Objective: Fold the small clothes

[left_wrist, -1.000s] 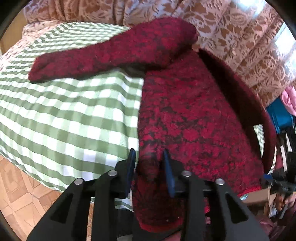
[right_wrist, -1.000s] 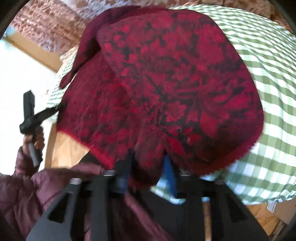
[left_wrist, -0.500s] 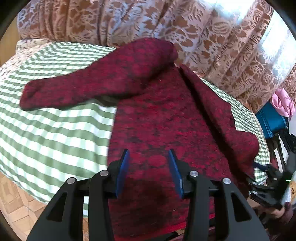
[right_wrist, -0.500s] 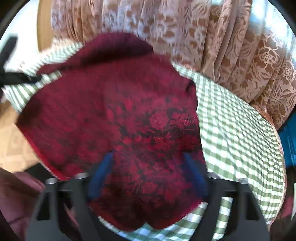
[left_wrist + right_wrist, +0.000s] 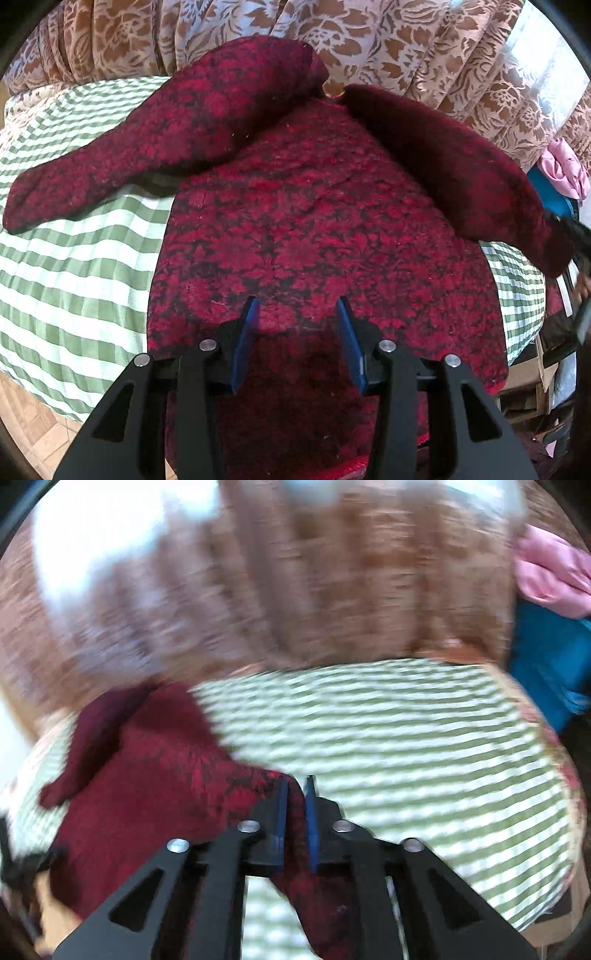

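A dark red patterned sweater (image 5: 314,229) lies flat on the green-and-white checked tablecloth (image 5: 74,266). One sleeve (image 5: 155,140) stretches out to the left, the other sleeve (image 5: 461,170) runs to the right. My left gripper (image 5: 295,314) is open and empty, just above the sweater's lower hem. My right gripper (image 5: 295,790) is shut on the right sleeve (image 5: 291,801), near its end, in a blurred view; the sweater's body (image 5: 147,782) lies to its left.
Brown floral curtains (image 5: 369,44) hang behind the table. A pink cloth (image 5: 565,166) on a blue object (image 5: 546,664) sits at the right. Wooden floor (image 5: 33,435) shows below the table's left edge. The checked cloth (image 5: 406,746) spreads to the right.
My left gripper let go of the sweater's hem and opened. My right gripper released the hem too, swung to the right and shut on the right sleeve's end. The sweater now lies flat.
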The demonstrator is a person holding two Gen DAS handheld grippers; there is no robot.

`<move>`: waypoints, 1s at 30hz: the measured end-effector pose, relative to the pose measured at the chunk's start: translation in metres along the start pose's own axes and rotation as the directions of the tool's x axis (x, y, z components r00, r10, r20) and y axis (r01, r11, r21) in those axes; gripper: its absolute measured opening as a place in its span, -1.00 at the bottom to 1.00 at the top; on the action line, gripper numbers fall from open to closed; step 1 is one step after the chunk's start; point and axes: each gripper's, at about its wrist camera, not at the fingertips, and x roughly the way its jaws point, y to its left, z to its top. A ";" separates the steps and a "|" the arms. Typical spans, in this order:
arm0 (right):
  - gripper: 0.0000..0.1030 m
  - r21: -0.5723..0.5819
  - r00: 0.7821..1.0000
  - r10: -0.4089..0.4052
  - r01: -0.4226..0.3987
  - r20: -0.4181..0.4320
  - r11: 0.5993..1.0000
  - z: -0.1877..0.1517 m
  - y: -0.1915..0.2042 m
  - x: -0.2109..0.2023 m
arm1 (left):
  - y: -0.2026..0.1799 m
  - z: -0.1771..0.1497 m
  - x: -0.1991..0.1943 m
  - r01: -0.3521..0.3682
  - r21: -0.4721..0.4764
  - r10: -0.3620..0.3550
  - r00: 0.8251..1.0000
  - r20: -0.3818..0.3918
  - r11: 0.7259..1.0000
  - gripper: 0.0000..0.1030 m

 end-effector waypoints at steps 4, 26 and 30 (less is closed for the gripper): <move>-1.00 0.062 0.978 -0.208 0.208 -0.004 0.976 0.033 -0.053 0.051 | 0.006 0.002 0.000 -0.009 -0.011 0.009 1.000 -0.004 1.000 -0.18; 0.49 -0.164 0.975 0.213 -0.220 -0.060 0.961 -0.018 0.126 0.098 | 0.270 0.038 -0.051 -0.332 -0.603 0.449 0.892 0.049 0.725 0.73; 0.50 -0.229 0.938 0.297 -0.334 -0.180 0.914 -0.053 0.205 0.121 | 0.302 0.054 -0.030 -0.375 -0.606 0.478 0.878 0.012 0.702 0.62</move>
